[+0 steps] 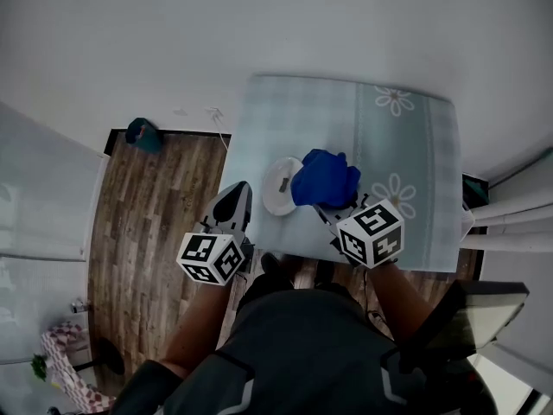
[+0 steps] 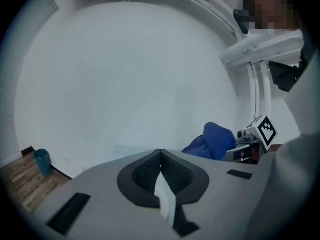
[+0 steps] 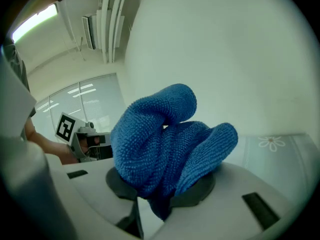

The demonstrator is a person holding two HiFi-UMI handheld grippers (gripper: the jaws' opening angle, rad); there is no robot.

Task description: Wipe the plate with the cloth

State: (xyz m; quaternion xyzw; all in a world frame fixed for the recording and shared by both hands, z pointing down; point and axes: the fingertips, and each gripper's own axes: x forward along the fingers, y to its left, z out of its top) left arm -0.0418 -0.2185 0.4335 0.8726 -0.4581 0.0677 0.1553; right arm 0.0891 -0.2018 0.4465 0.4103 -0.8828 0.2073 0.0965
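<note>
Pale bare wall filled the upper part of the head view, with a strip of wood floor [image 1: 155,223] running down at 9 o'clock. From the centre out toward 1 o'clock stood the table [image 1: 415,145], covered in a pale green checked cloth printed with white daisies [image 1: 395,100]. The person's dark clothing [image 1: 302,344] took up the 6 o'clock edge, with a forearm reaching up to each tool.

The right gripper [image 3: 162,186] was clamped on the blue cloth [image 1: 324,178], which bulged in thick folds over and past its jaws. Its marker cube [image 1: 371,232] sat at about 5 o'clock from the cloth. The bunched cloth lay over the 3 o'clock side of the white plate [image 1: 278,187], which rested on the table near its front edge, close to the middle of the head view.

The left gripper [image 2: 160,156] had its jaws closed together at the tips. A thin pale sliver showed in the slot behind them, and what it was could not be made out. From the head view its tip sat just beside the plate at 9 o'clock, near the table's left edge, and contact with the plate could not be judged. Its own cube [image 1: 212,258] lay toward 7 o'clock.

A small teal bin [image 1: 143,134] stood on the floor by the wall at 10 o'clock.
</note>
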